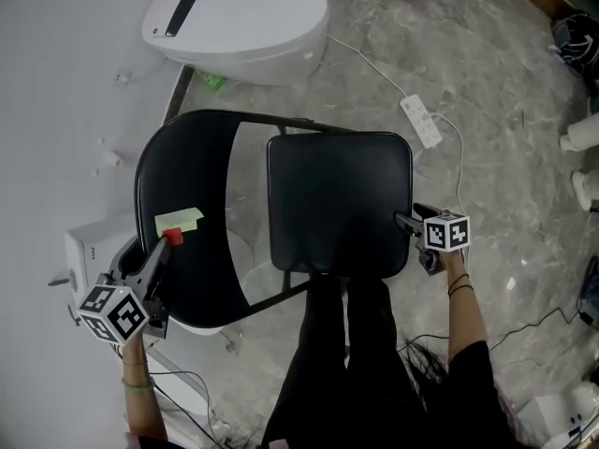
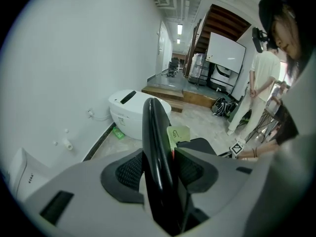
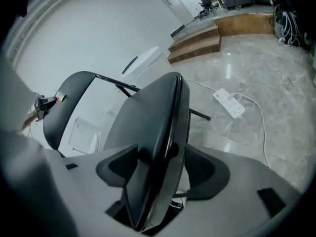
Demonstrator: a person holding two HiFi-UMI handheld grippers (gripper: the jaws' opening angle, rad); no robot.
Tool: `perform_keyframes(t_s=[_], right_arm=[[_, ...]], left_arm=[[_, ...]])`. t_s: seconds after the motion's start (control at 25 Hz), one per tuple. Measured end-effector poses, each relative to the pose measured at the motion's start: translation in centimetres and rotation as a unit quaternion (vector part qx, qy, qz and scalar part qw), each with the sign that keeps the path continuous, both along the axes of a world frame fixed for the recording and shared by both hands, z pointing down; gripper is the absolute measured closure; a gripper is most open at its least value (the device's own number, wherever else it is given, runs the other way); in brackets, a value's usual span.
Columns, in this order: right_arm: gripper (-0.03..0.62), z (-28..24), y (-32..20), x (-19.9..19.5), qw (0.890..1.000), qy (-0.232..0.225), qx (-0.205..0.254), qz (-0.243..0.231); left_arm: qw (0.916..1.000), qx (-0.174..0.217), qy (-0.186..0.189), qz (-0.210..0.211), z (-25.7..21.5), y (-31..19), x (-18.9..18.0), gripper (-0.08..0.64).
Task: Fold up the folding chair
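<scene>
The jaws of the left gripper [image 1: 168, 241] are clamped on the backrest [image 1: 187, 185] of the folding chair, at the lower left of the head view, just beside a yellow sticky note [image 1: 178, 220]. The right gripper [image 1: 404, 221] sits at the right edge of the seat [image 1: 339, 204], which lies flat in the middle of the frame. The chair is not yet folded. The person's legs [image 1: 346, 344] stand right against the seat's lower edge.

In the left gripper view both pads press the black backrest rim [image 2: 153, 147], which runs up the centre. A white appliance [image 2: 131, 112] stands just behind it by the wall.

In the right gripper view the jaws stand apart astride the seat's edge [image 3: 148, 132] and do not appear to be pressing it yet.

Lifting before those jaws bite would likely let the smooth seat slide out. The rounded backrest rim could also twist in the left grip, tipping the chair towards the wall.

A power strip [image 1: 421, 122] and its cable [image 1: 459, 157] lie on the floor at the upper right. A white box [image 1: 94, 246] crowds the lower left, so either could snag the chair's legs as the frame closes.
</scene>
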State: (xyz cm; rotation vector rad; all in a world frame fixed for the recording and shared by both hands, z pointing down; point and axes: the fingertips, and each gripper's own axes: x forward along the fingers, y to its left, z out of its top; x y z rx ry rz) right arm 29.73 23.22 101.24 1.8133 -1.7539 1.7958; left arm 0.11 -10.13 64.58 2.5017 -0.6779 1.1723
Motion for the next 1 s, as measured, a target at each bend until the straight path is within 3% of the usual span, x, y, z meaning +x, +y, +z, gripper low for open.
perform_keyframes(t_s=[0.24, 0.32, 0.48, 0.6, 0.68, 0.84, 1.0], right_arm=[[0.3, 1.1, -0.3, 0.1, 0.998, -0.057, 0.034, -0.023], [0.279, 1.7, -0.2, -0.4, 0.994, -0.095, 0.041, -0.017], [0.278, 1.7, -1.3, -1.0, 0.978, -0.193, 0.08, 0.014], [0.279, 1.6, -2.3, -1.4, 0.963, -0.24, 0.108, 0.058], [0.279, 1.6, -2.6, -1.2, 0.961, -0.239, 0.116, 0.08], [0.279, 1.9, -2.7, -1.0, 0.97, -0.197, 0.097, 0.106], [0.279, 0.3, -3.1, -0.5, 0.977, -0.168, 0.082, 0.104]], left_arm=[[0.9999, 0.008, -0.014, 0.001, 0.4, 0.3, 0.0, 0.377], [0.9998, 0.008, -0.017, 0.0, 0.5, 0.2, -0.1, 0.377], [0.9998, 0.0, -0.016, -0.006, 0.3, 0.3, 0.2, 0.377], [0.9998, -0.007, -0.019, -0.005, 0.0, 0.4, 0.6, 0.377], [0.9998, -0.011, -0.015, -0.002, 0.2, 0.2, 0.7, 0.377], [0.9997, -0.015, -0.021, -0.007, 0.2, 0.4, 0.9, 0.377], [0.9993, -0.031, 0.006, -0.019, -1.0, 0.8, 0.8, 0.38]])
